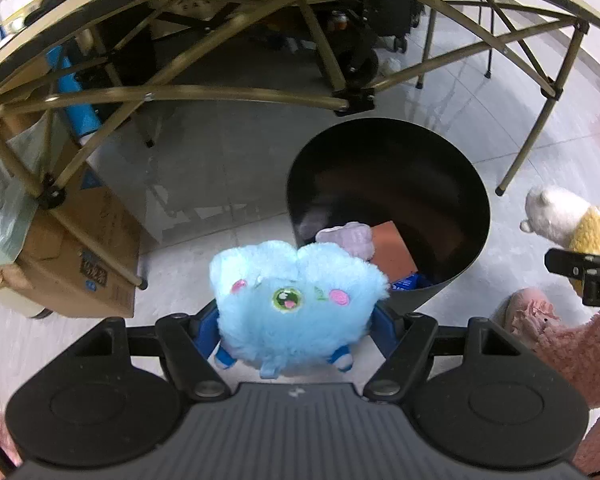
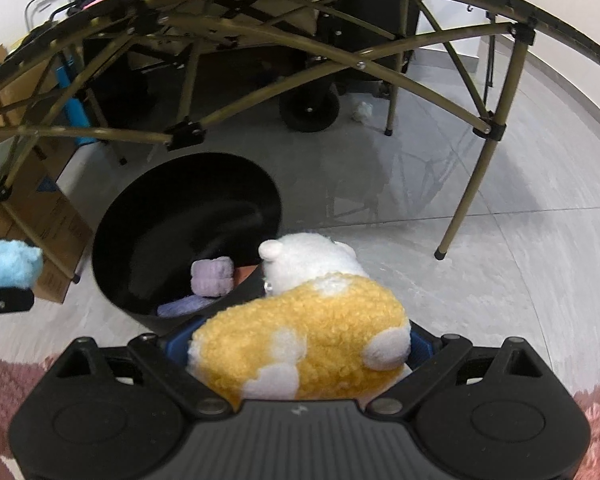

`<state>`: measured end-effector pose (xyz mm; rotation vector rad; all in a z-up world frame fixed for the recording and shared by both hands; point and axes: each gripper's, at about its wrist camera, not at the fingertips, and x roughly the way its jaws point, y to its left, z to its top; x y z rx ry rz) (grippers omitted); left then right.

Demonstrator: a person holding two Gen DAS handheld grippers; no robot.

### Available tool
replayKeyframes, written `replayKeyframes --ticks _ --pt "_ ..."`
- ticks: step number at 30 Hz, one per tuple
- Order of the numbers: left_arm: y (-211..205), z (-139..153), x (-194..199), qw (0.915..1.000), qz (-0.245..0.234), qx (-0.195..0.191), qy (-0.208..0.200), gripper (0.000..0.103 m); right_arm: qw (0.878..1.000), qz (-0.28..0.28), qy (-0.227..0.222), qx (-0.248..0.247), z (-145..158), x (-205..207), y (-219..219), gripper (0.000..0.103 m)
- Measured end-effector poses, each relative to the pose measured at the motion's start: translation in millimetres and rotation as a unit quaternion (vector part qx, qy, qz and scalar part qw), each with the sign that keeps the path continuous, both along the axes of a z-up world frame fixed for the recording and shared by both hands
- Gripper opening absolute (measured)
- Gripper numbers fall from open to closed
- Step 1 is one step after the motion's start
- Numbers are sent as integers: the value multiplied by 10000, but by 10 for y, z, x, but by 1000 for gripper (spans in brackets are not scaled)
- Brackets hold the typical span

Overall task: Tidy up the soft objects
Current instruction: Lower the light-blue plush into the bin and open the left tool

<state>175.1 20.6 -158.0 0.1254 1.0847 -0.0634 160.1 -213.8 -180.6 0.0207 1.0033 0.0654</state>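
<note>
Left tool [image 1: 296, 330] clamps blue plush [image 1: 296, 300] | right tool [image 2: 300, 348] clamps yellow-white plush [image 2: 308, 332] | black bin [image 1: 460, 200] just beyond

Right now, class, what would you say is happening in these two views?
A person is tidying soft toys with a gripper in each hand. The left gripper is clamped on a fluffy blue plush, and the right gripper is clamped on a yellow-and-white plush. Both are held near the rim of a black bin on the floor, beside a folding table's legs. A purple soft item already lies inside the bin.
</note>
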Motion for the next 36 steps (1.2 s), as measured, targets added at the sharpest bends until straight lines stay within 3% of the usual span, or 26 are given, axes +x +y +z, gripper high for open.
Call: replayKeyframes --ticks 17,32,35,36 --pt "-556 -2 661 9988 -482 37 104 73 9987 -396 -307 13 165 329 -215 97" --pt "-799 -204 1105 9978 -418 -65 508 74 9983 -358 -445 -124 239 593 -246 97" --pt "-808 -213 1128 9981 -371 -9 500 82 9986 -309 -410 -142 222 612 -239 97" --pt "-809 -217 1136 9980 -353 4 523 89 9986 -312 -397 -137 217 615 -245 97"
